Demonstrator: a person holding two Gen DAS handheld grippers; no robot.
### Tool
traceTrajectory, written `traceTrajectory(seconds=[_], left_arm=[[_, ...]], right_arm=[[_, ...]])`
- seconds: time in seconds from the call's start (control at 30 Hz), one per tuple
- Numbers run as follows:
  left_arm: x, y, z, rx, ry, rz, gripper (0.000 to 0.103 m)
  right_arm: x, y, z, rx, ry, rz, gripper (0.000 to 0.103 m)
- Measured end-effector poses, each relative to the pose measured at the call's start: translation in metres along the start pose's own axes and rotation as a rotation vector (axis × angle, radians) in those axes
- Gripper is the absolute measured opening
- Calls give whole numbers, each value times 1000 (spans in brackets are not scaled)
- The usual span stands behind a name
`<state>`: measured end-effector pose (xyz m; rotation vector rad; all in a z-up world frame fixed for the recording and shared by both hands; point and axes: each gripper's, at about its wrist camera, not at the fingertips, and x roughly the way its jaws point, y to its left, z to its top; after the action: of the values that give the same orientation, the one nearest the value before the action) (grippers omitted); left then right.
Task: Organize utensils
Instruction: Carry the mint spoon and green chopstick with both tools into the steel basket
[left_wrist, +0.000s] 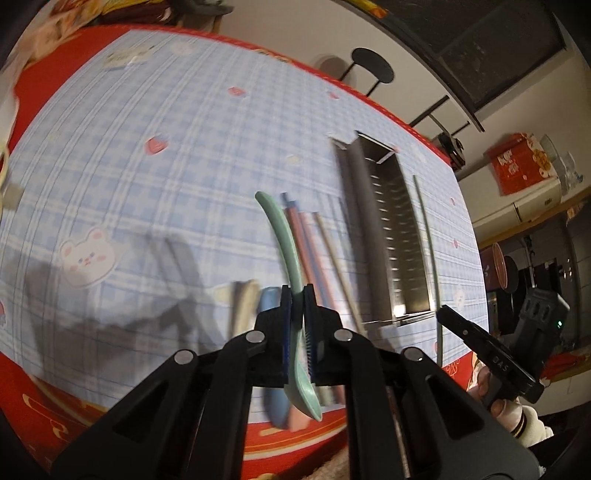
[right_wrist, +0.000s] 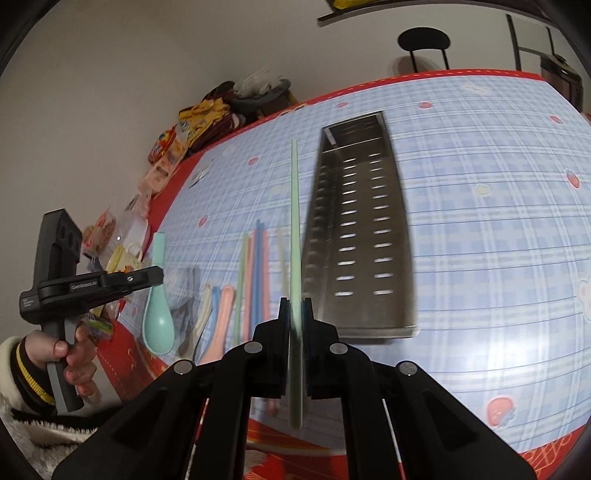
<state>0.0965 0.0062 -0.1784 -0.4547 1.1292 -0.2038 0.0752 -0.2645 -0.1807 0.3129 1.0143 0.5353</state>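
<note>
**Both grippers loaded, metal tray waiting**

From the left wrist: the left gripper (left_wrist: 298, 291) is clamped tight on the handle of a mint-green spoon (left_wrist: 286, 240), its bowl hanging back below the pads and its handle reaching out over the checked tablecloth (left_wrist: 147, 192). It seems gripped low on the handle so that the long end can lead. Just beyond lie the loose chopsticks (left_wrist: 310, 236) in pink, blue and beige, parallel beside the perforated steel tray (left_wrist: 391, 229), which looks empty. To the right, the other gripper holds a thin green stick above the cloth.

From the right wrist: the right gripper (right_wrist: 295, 314) is closed on a pale green chopstick (right_wrist: 294, 221), held lengthwise and pointing roughly along the tray's left wall, an alignment that should let it drop in flat. The tray sits just right of the stick. At left a hand (right_wrist: 70, 354) squeezes the other gripper's trigger; the green spoon hangs there, apparently clear of the table. Remaining spoons (right_wrist: 218, 317) and chopsticks lie side by side between the two.
</note>
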Motion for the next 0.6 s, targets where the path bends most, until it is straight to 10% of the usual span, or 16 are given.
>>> traceTrajectory(seconds=[0.6], left_arm=[[66, -83, 47, 169, 119, -185, 11]], right_arm=[[2, -26, 26, 107, -24, -90, 7]])
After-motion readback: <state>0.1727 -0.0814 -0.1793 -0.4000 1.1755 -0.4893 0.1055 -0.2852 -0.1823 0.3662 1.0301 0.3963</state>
